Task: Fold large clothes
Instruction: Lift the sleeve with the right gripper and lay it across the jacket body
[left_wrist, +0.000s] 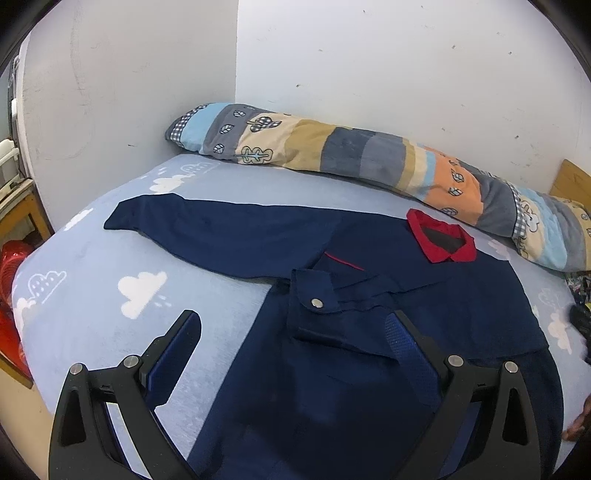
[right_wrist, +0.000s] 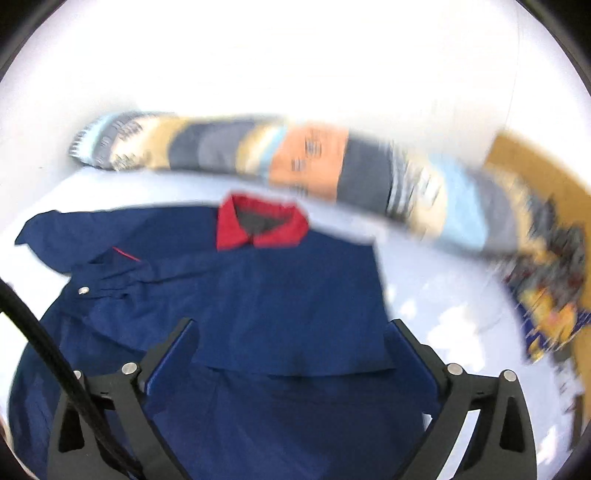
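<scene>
- One navy shirt (left_wrist: 369, 288) with a red collar (left_wrist: 441, 240), spread flat across a bed sheet (left_wrist: 110, 266) printed with white clouds.
- Collar at the far side, just beside a long patchwork bolster (left_wrist: 369, 155) lying along the white wall (left_wrist: 388, 59).
- One sleeve (left_wrist: 207, 229) stretched out to the left, its end well short of the bed's left edge; bare sheet all around it and on the near left.
- Other sleeve folded in over the chest, its cuff (left_wrist: 314, 295) with one silver snap (left_wrist: 316, 303) lying on the body of the shirt.
- Straight folded edge down the right side of the shirt, seen in the blurred right wrist view; open sheet to the right of it.
- Bed's left edge dropping off toward a wooden stand (left_wrist: 26, 206) and something red (left_wrist: 11, 280) on the floor.
- Left gripper (left_wrist: 295, 332) hovering low over the shirt's near left part, spread wide, nothing between its fingers; left finger over bare sheet, right finger over navy cloth.
- Right gripper (right_wrist: 291, 332) above the shirt's near middle, likewise spread wide and holding nothing; both fingers over navy cloth.
- Two grippers, one shirt, one bolster.
- Colourful cloth (right_wrist: 546, 302) at the far right by a wooden board (right_wrist: 535, 173), too blurred to identify.
</scene>
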